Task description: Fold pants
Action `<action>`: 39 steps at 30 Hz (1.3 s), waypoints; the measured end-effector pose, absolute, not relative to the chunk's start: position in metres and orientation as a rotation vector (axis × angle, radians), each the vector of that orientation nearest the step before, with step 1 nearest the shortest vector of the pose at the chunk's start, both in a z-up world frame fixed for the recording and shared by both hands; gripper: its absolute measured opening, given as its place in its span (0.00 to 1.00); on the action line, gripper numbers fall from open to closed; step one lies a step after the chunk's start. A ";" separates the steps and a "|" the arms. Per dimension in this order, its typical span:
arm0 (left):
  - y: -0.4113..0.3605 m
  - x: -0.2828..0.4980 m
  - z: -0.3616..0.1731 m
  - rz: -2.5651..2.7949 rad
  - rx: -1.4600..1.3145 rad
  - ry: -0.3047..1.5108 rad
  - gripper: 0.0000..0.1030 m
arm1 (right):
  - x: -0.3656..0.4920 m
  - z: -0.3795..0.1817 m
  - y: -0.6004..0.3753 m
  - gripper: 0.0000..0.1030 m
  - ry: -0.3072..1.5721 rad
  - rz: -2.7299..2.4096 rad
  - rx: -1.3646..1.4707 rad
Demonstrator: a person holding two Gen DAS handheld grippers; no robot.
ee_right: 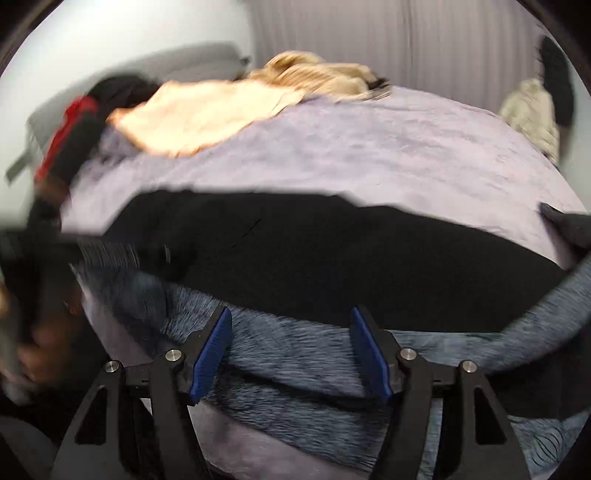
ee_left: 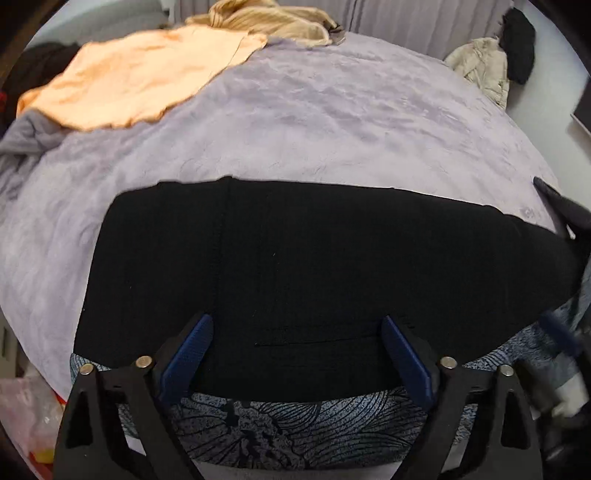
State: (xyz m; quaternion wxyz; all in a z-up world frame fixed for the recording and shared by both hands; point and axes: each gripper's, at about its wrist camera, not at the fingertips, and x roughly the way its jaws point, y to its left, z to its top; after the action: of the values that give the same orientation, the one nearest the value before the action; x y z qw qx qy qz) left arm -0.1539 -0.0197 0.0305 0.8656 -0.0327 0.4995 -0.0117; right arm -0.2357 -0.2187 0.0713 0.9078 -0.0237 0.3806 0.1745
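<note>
Your left gripper [ee_left: 297, 354] hovers over the black pants [ee_left: 314, 280], jaws apart, nothing between them. The pants lie flat on the bed as a wide dark slab, far edge straight, a vertical seam on the left part, a faint horizontal line near your jaws. Their near edge rests on a blue-grey patterned cloth [ee_left: 295, 432] with dark curving lines.

Your right gripper [ee_right: 295, 354] has its jaws apart too, empty, over that same patterned cloth [ee_right: 295, 354]. This view is motion-blurred. Here the pants [ee_right: 332, 266] run as a long dark band across the middle, just beyond the fingertips.

Surface: lavender plush bedspread [ee_left: 351, 122], lightly rumpled. On its far left lies an orange cloth [ee_left: 140, 77], spread flat; behind it a tan ribbed knit [ee_left: 266, 18], bunched. Dark clothes with a red patch [ee_right: 70, 129] sit at the left edge in the right wrist view. At far right, off the bed, a cream padded jacket [ee_left: 484, 66] with a black item [ee_left: 519, 44] beside it. A pleated pale curtain [ee_right: 406, 48] backs the room.
</note>
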 end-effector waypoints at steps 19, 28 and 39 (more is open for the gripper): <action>-0.054 -0.143 0.044 -0.105 -0.097 1.047 0.95 | -0.259 0.081 -0.351 0.77 0.711 -0.386 0.380; -0.060 -0.149 0.049 -0.171 -0.072 1.041 0.95 | -0.216 0.066 -0.365 0.09 0.749 -0.096 0.488; -0.080 -0.160 0.039 -0.225 0.054 1.068 0.95 | -0.288 0.039 -0.343 0.12 0.851 -0.033 0.426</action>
State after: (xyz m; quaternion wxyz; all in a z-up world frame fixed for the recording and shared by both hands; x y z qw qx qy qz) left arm -0.1601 -0.0797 0.0390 0.8545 0.0255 0.5076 -0.1069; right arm -0.2878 -0.3425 0.0390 0.8888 0.2051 0.4096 -0.0157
